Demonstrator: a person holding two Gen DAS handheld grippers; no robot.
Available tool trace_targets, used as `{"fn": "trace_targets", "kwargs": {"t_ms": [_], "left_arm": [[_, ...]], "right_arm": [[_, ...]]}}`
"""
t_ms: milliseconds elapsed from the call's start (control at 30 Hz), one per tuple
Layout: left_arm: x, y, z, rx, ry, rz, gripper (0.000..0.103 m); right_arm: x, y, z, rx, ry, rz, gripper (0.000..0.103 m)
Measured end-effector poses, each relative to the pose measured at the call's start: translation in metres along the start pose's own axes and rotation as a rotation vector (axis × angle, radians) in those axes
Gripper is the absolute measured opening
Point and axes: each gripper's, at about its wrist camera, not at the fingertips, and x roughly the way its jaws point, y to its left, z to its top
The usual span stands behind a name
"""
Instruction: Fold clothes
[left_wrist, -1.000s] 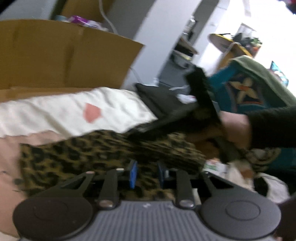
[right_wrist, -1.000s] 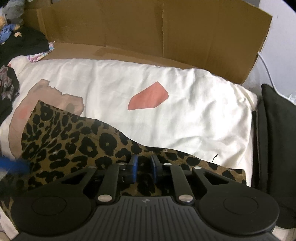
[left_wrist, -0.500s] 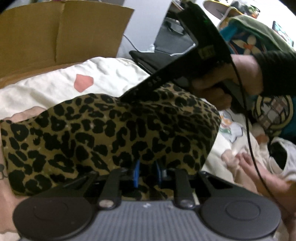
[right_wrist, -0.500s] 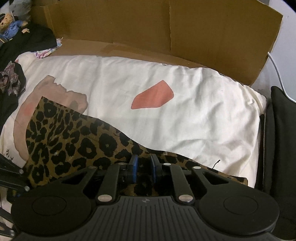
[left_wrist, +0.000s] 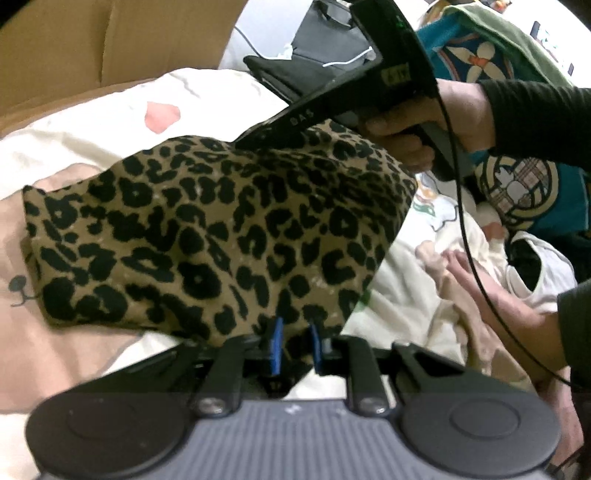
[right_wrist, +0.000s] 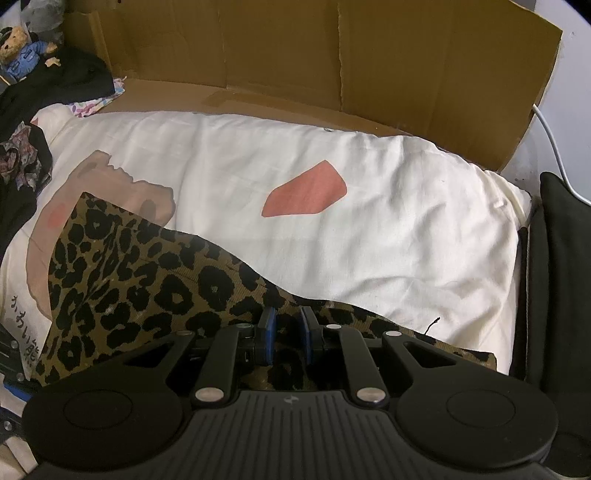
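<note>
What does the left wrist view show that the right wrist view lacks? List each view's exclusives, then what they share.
Left wrist only: the right gripper seen from outside, held by a hand, and a teal printed garment.

Right wrist only: a teddy bear and a black cushion.

Both: the leopard-print garment gripped in each view's own jaws, the cream sheet and the cardboard.

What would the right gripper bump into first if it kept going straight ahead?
Probably the leopard-print cloth that the right gripper already has between its fingers. Past that comes the cream bedsheet, then the cardboard at the back, though depth is hard to judge.
</note>
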Motion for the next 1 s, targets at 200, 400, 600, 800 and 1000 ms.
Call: {"fn": "trace_targets", "kwargs": {"t_ms": [200,400,600,800,1000], "left_arm": [[-0.043,0.023,0.000,-0.112,-0.172,0.016,0.010],[-0.032,0.019,0.010,-0.119,-0.292,0.035,0.012],[0.001,0.020,0.020,-0.156,-0.316,0.109,0.012],[0.017,0.004,0.024,-0.099,-0.336,0.179,0.012],[0.029,-0.002,0.030,-0.117,-0.379,0.218,0.012]], "right_arm": [[0.000,0.001,0.001,-0.007,-0.001,-0.009,0.019],[-0.016,-0.005,0.018,0.057,-0.033,0.016,0.026],[-0.054,0.001,0.021,-0.002,-0.146,0.028,0.044],[-0.072,0.018,0.009,-0.195,-0.060,0.100,0.047],[-0.086,0.024,-0.033,-0.264,-0.084,0.131,0.052]]}}
